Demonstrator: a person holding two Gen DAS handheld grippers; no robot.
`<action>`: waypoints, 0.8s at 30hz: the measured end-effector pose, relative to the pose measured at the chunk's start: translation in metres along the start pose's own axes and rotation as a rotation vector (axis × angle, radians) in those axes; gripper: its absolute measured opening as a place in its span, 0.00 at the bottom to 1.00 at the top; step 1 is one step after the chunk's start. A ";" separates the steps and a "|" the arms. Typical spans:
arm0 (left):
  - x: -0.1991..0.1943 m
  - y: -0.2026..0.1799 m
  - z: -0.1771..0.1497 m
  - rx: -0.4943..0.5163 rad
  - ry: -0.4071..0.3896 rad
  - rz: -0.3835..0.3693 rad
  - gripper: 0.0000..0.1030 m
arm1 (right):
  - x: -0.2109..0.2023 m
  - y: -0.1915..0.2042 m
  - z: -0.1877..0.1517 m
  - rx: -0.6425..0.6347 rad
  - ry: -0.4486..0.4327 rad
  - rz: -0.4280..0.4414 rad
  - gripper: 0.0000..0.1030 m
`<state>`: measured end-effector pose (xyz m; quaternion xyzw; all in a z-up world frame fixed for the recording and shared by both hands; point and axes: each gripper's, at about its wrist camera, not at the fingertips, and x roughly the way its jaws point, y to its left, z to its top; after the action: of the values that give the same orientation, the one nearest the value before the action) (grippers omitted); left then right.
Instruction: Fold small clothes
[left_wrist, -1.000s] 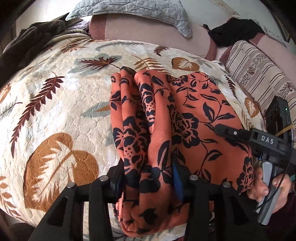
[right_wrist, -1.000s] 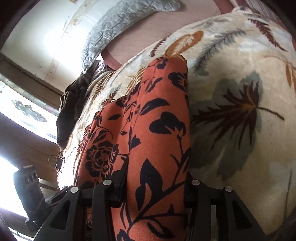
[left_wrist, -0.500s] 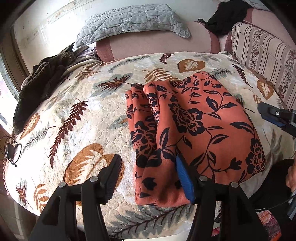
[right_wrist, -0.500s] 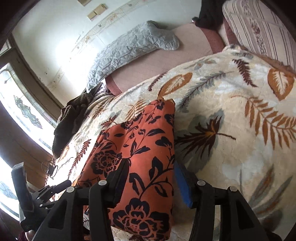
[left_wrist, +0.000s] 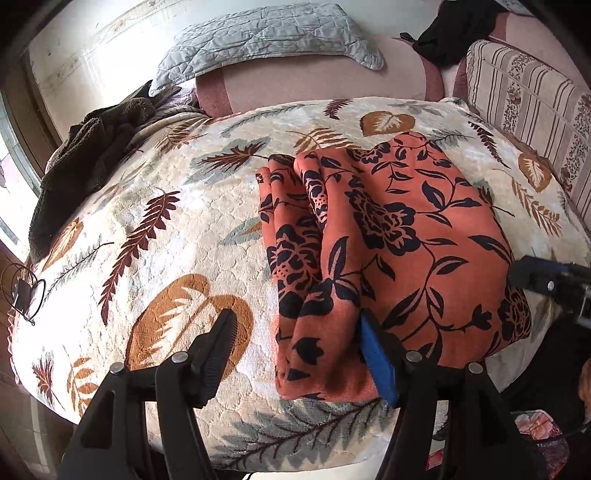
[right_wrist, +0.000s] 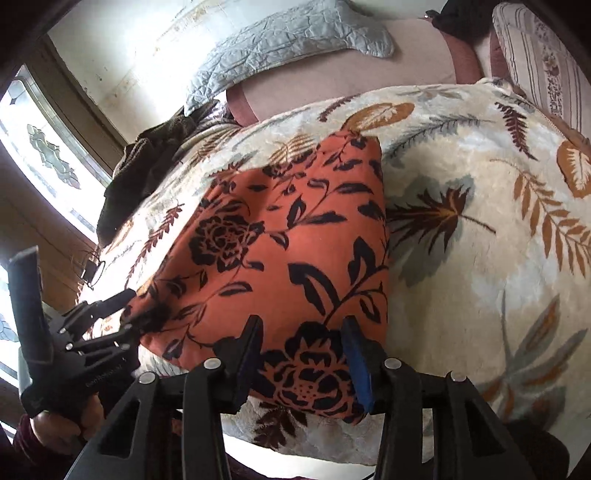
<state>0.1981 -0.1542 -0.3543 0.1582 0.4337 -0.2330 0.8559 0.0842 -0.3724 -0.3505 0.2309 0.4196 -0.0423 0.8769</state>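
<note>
A folded orange garment with black flowers (left_wrist: 388, 236) lies flat on the leaf-patterned blanket (left_wrist: 166, 229). My left gripper (left_wrist: 297, 350) hovers at its near left corner. Its jaws are opening, the blue pad (left_wrist: 376, 362) beside the fabric and the other finger well clear. In the right wrist view the garment (right_wrist: 280, 251) shows its near right end between the fingers of my right gripper (right_wrist: 301, 360). Those jaws are closing, and the pads do not visibly press the cloth. Each gripper shows in the other's view: the right gripper (left_wrist: 546, 280) and the left gripper (right_wrist: 123, 315).
A grey quilted pillow (left_wrist: 266, 40) and a pink bolster (left_wrist: 314, 81) lie at the back. A dark brown garment heap (left_wrist: 85, 162) sits at far left, a black one (left_wrist: 458, 29) at back right. A striped cushion (left_wrist: 528, 122) flanks the right. A hand (right_wrist: 62, 424) holds the left gripper.
Both grippers have let go of the orange garment and drawn back and up from it. The left jaws have spread wider. The garment now rests flat on the blanket.
</note>
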 end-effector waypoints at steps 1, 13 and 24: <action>0.000 0.000 0.001 -0.001 -0.004 -0.001 0.65 | -0.003 0.001 0.006 -0.002 -0.021 0.000 0.45; 0.004 0.001 0.019 0.014 -0.038 0.000 0.65 | 0.063 0.015 0.098 -0.013 0.024 -0.102 0.45; 0.007 -0.002 0.020 0.037 -0.046 0.012 0.66 | 0.087 -0.009 0.101 0.089 0.065 -0.081 0.46</action>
<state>0.2146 -0.1669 -0.3490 0.1712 0.4087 -0.2392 0.8640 0.2100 -0.4141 -0.3651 0.2535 0.4543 -0.0887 0.8494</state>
